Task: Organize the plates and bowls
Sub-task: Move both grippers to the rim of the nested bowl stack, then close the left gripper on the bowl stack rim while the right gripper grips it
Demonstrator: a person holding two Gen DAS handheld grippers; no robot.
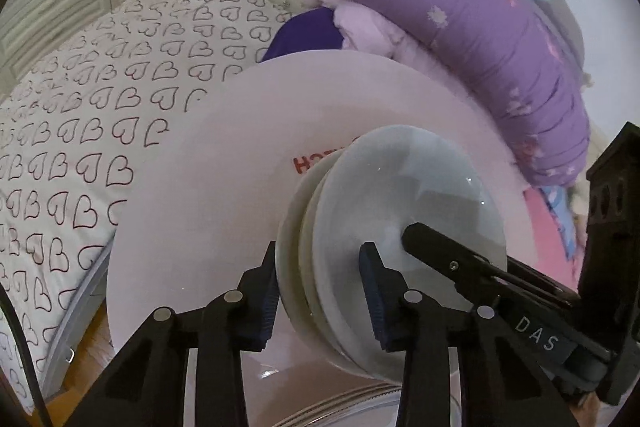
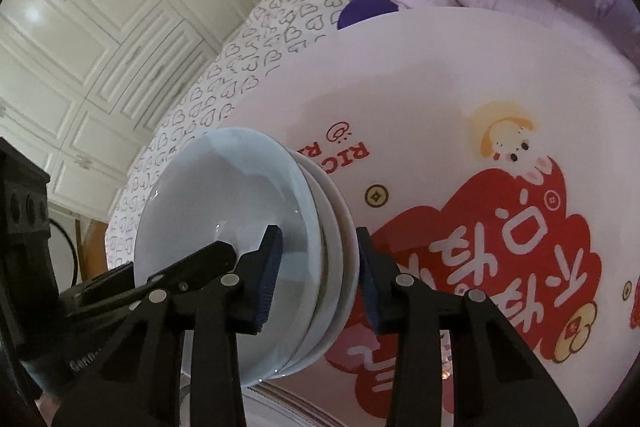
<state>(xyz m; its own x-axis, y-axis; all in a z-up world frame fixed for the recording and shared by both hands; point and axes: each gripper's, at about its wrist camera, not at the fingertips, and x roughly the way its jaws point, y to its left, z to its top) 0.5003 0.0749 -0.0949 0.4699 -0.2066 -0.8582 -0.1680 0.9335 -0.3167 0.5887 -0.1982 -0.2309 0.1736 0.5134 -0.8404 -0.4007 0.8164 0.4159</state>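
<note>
Left tongs [image 1: 318, 291] clamp the near rim of a stack of pale bowls [image 1: 404, 211] on the round white worktop [image 1: 192, 211]. From the right wrist, right tongs [image 2: 318, 277] pinch the same stack's opposite rim. Lift both sides level, I judge, or the nested bowls may slide apart.

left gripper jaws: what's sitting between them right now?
The rims of the stacked plates: pale blue on top, cream ones beneath, both pads against the stack. Left wrist view shows it; the right gripper clamps the same stack.

Round white table [image 1: 192, 211] w/ red print: bowl stack [image 1: 384, 247] on it.
</note>
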